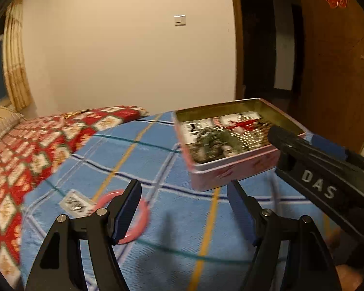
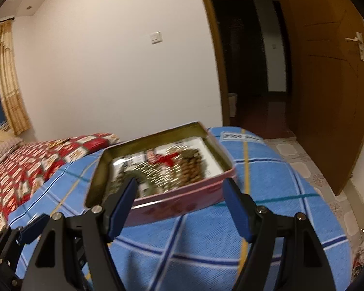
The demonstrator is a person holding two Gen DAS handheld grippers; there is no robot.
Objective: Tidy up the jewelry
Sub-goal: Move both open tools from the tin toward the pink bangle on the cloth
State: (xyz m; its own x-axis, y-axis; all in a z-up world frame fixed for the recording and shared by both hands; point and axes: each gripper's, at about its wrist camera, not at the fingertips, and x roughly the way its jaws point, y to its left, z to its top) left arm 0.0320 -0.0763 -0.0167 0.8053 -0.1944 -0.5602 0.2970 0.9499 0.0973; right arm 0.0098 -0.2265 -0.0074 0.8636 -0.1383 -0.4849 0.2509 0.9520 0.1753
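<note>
Both the left gripper (image 1: 184, 208) and right gripper (image 2: 179, 208) gape empty; the pink plastic bangle (image 1: 133, 214) risks sliding off the blue checked blanket (image 1: 182, 230) if nudged; the open pink metal tin (image 2: 182, 206) could tip.

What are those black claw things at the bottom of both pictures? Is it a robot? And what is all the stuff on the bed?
No robot: a person holds one claw tool in each hand, each with a camera looking along its fingers. The left gripper and right gripper are both open and hold nothing. On the blue checked blanket sits an open pink tin with beaded jewelry inside, blurry here. Near the left gripper lie a pink bangle and a small clear packet. The black thing marked DAS is the right gripper, seen from the left camera.
</note>
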